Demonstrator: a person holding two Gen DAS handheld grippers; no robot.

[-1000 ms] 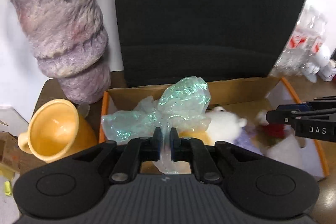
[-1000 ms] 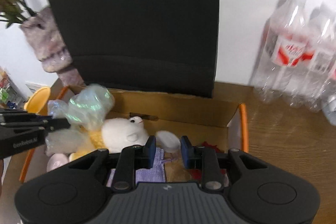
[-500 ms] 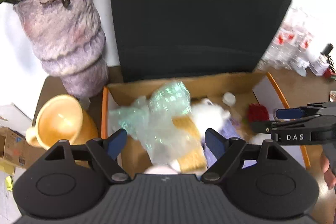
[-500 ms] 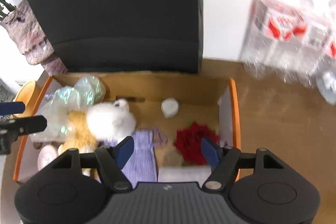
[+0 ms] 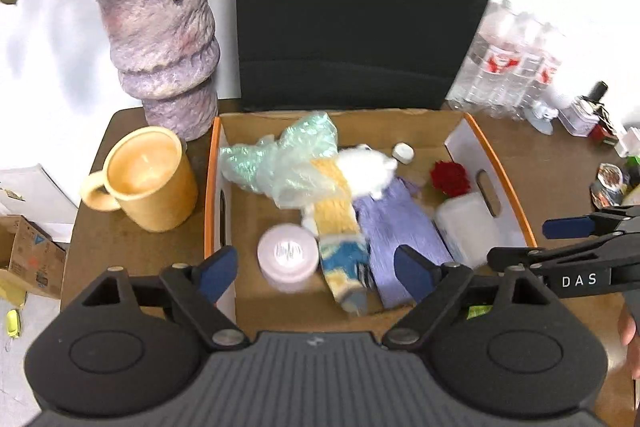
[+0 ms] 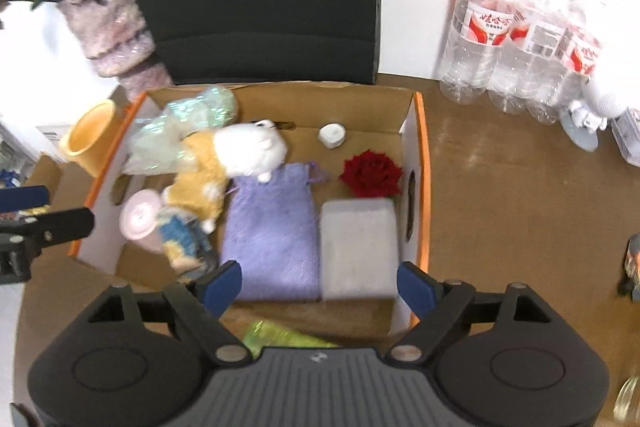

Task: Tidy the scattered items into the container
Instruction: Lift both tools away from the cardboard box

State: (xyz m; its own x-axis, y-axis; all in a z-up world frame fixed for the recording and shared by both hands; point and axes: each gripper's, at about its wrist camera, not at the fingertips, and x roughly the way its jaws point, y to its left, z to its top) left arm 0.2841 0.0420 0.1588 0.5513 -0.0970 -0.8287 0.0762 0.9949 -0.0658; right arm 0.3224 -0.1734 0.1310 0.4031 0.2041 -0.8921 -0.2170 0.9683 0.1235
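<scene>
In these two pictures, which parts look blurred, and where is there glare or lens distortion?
Left wrist view: the white plush toy and clear water bottles look smeared; the white wall is overexposed. Right wrist view: the white rectangular block is soft, and glare streaks the brown wooden table. Both views bend straight edges, such as the cardboard box rim.

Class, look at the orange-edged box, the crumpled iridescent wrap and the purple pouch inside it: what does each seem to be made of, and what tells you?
Orange-edged box: likely cardboard; matte brown inner walls, folded flaps, cut handle slots.
Crumpled iridescent wrap: probably thin plastic film; translucent, creased, green-pink sheen.
Purple pouch: seemingly woven fabric; matte with fine diagonal weave and a drawstring at its top.
</scene>
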